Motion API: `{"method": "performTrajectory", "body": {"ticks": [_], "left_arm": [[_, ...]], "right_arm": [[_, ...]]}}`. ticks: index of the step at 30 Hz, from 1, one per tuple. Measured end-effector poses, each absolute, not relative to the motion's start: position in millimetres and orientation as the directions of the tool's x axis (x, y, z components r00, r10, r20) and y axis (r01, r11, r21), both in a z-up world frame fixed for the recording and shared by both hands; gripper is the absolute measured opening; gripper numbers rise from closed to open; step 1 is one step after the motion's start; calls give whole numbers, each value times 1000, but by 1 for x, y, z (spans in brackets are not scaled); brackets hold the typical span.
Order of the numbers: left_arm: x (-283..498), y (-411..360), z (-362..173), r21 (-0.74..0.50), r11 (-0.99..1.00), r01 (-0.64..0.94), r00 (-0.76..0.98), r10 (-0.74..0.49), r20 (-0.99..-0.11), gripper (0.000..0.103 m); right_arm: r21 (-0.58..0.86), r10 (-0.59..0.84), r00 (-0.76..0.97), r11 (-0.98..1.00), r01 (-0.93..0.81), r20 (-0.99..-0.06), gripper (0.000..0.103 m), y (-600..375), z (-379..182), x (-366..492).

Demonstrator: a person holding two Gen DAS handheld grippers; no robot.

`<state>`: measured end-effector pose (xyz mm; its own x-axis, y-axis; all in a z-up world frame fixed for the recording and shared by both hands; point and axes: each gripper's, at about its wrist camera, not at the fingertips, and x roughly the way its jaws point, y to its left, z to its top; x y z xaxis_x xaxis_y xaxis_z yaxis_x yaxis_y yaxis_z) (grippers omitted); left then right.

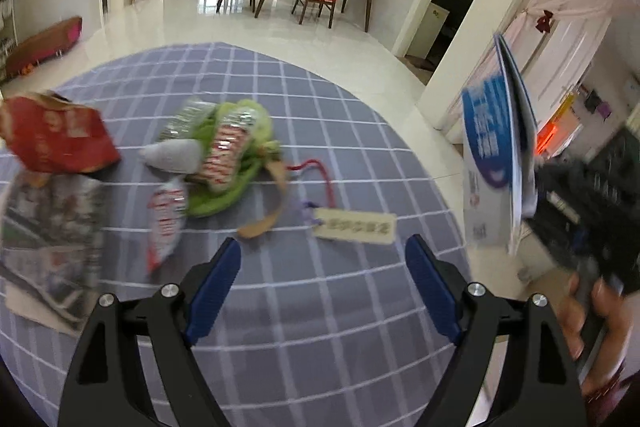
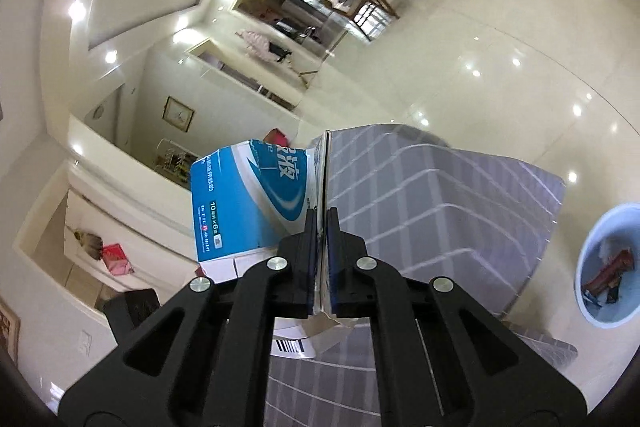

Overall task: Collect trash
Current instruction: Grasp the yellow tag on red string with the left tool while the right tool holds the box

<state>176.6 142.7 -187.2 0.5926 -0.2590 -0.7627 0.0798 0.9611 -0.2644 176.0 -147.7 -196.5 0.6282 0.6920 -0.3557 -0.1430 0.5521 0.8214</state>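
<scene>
A lot here is smeared by motion blur, so the printing on most of the wrappers can't really be read. In the left wrist view the left gripper [image 1: 323, 259] is seen with its blue fingers spread wide and nothing between them, hanging over the grey checked tablecloth [image 1: 312, 311]. Ahead of it a heap of trash is laid out: a green bag [image 1: 230, 163] with a red-and-white wrapper [image 1: 225, 157] on it and a silvery one [image 1: 185, 121] behind, a grey pointed piece [image 1: 172, 153] just beside it, another red-and-white packet [image 1: 165, 217] nearer the gripper, a red bag [image 1: 56, 137] at the far left, and a glossy printed sheet [image 1: 48, 243] partly cut off by the frame edge. A cream tag [image 1: 354, 227] on a red string [image 1: 324, 173] is lying apart from the pile, next to a curled brown paper strip [image 1: 266, 211]. At the right, a flattened blue-and-white box [image 1: 494, 155] is held up off the table beside the table edge, and the right gripper itself is mostly lost in a dark blur with only the hand [image 1: 584, 311] made out. From the right wrist view, the right gripper [image 2: 322, 227] is seen pinched tight on the folded edge of that box [image 2: 248, 195], a barcoded flap poking out below. A pale blue bin [image 2: 588, 259] is spotted on the floor past the table corner, half cut off; something reddish-brown [image 2: 608, 269] and whitish scraps are in it, too small to identify.
</scene>
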Motion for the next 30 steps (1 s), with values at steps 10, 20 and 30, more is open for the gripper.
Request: {"method": "performTrajectory", "body": {"ticks": [10, 20, 30], "left_arm": [[221, 115, -209, -271, 962, -31, 505, -219, -835, 56], [212, 125, -209, -258, 965, -40, 496, -205, -844, 50], [181, 128, -173, -310, 951, -10, 566, -250, -786, 49]], "right_arm": [[847, 715, 603, 518, -115, -355, 6, -158, -228, 183], [865, 738, 590, 485, -126, -327, 5, -148, -228, 180], [877, 740, 615, 454, -156, -273, 5, -159, -213, 157]]}}
